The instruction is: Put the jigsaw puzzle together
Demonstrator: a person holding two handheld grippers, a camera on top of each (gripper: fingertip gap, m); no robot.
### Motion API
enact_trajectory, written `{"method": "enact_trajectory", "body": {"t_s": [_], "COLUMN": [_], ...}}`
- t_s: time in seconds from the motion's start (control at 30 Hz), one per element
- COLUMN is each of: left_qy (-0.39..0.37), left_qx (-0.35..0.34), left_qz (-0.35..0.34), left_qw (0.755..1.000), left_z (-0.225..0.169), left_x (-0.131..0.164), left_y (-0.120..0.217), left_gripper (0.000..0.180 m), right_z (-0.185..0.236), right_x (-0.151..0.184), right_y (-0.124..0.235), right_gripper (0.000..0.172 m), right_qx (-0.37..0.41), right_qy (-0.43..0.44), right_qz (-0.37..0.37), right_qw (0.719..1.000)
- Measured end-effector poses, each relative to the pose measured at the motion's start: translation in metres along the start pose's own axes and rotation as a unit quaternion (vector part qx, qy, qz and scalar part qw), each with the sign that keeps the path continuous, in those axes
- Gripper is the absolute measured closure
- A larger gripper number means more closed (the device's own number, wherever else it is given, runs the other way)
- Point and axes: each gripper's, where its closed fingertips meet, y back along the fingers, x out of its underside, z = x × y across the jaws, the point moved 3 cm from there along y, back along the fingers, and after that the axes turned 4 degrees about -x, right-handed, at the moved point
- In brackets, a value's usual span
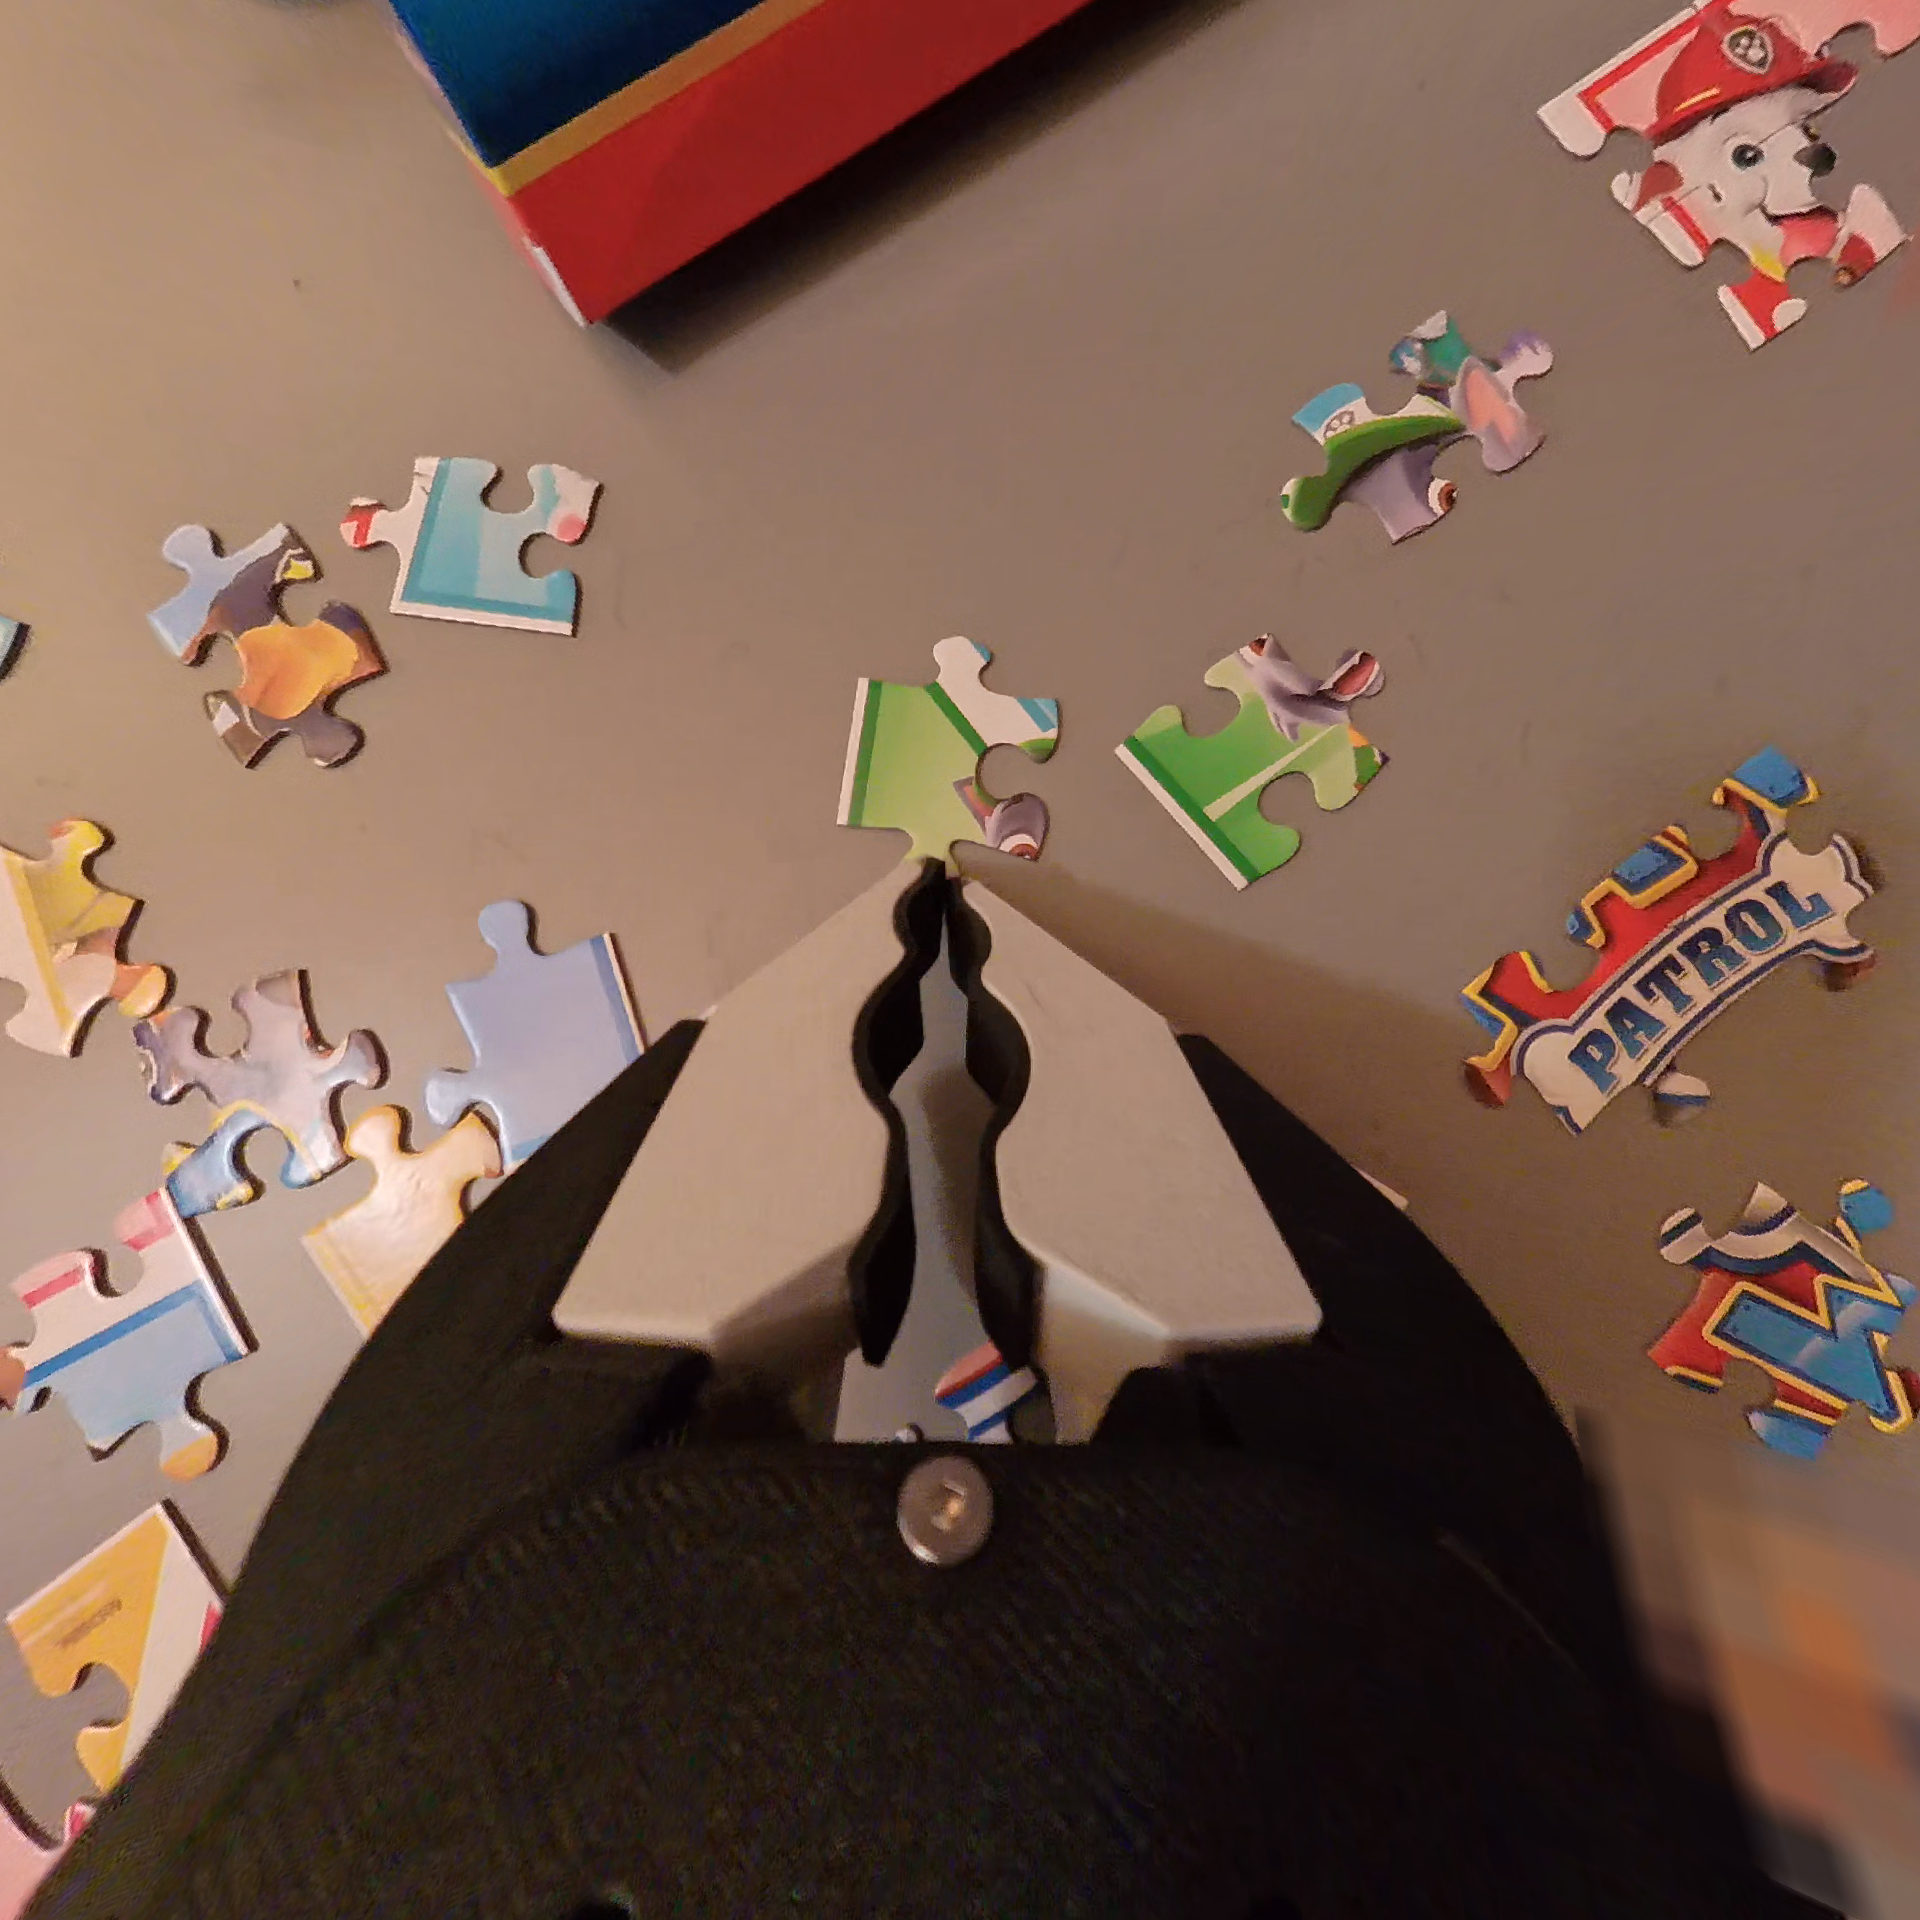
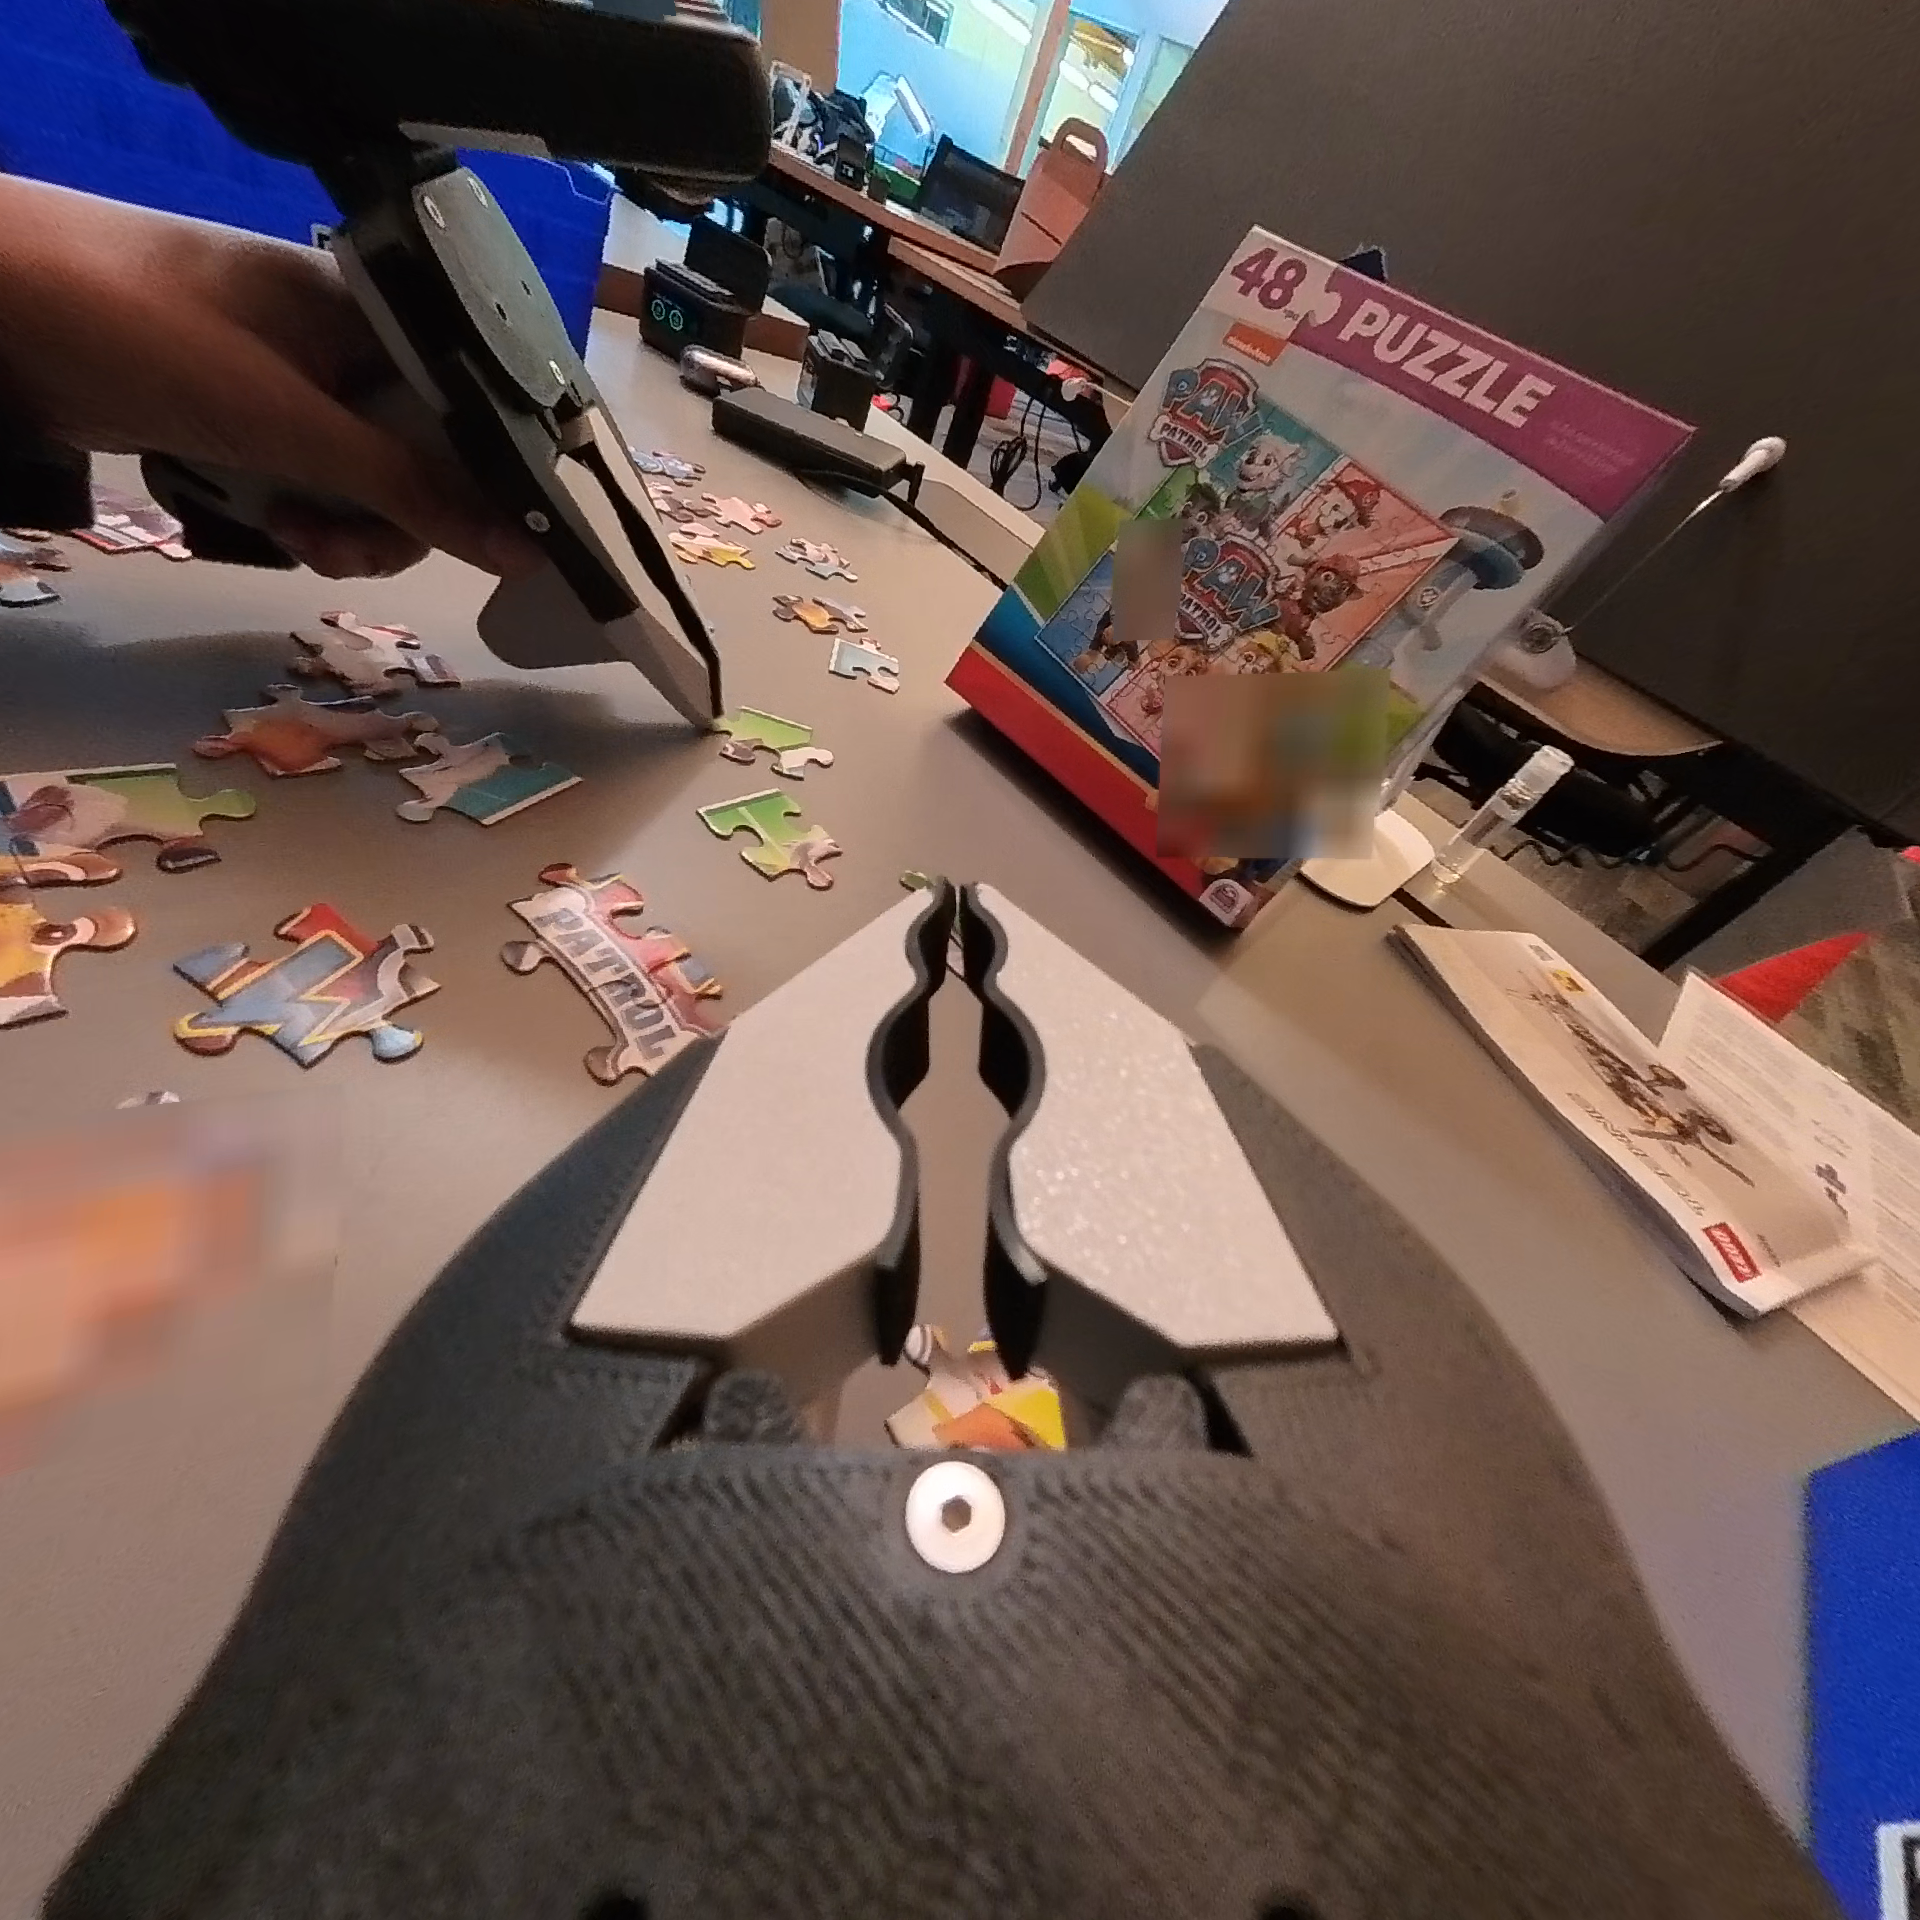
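My left gripper [image 1: 940,878] is shut, its pads together. Its tips rest on the near tab of a green edge piece [image 1: 925,758] that lies flat on the grey table [image 1: 1039,468]. The right wrist view shows the same: the left gripper [image 2: 715,715], held by a hand, is tilted down onto that piece [image 2: 774,730]. A second green piece [image 1: 1247,769] lies just right of it and also shows in the right wrist view [image 2: 769,831]. My right gripper [image 2: 951,891] is shut above the table. A green sliver [image 2: 914,881] of a piece shows just past its tips.
The puzzle box [image 2: 1299,540] stands at the back, also in the left wrist view [image 1: 727,135]. Joined logo pieces [image 1: 1673,956], a joined dog section [image 1: 1745,156] and a green-hat pair [image 1: 1413,436] lie right. Several loose pieces [image 1: 270,644] lie left. A booklet [image 2: 1662,1122] lies right. My right fingertips sit around 20 cm from my left ones.
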Motion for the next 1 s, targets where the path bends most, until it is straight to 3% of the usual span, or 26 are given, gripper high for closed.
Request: {"method": "enact_trajectory", "body": {"t_s": [0.67,0.8,1.0], "left_qy": [-0.006,0.005,0.01], "left_qx": [0.013,0.024,0.012], "left_qz": [-0.001,0.013,0.002], "left_qw": [1.0,1.0,1.0], "left_z": [0.001,0.0005,0.0034], "left_x": [-0.0061,-0.0008,-0.0051], "left_y": [0.003,-0.001,-0.0039], "left_gripper": [0.18,0.166,0.166], "right_z": [-0.0011,-0.0009,0.0], "right_x": [0.0032,0.0024,0.0015], "right_y": [-0.0026,-0.0023,-0.0019], "right_gripper": [0.172,0.172,0.172], "right_qx": [-0.005,-0.007,-0.008], "right_qy": [-0.003,-0.005,-0.004], "right_qz": [0.005,0.003,0.001], "right_qw": [1.0,1.0,1.0]}}
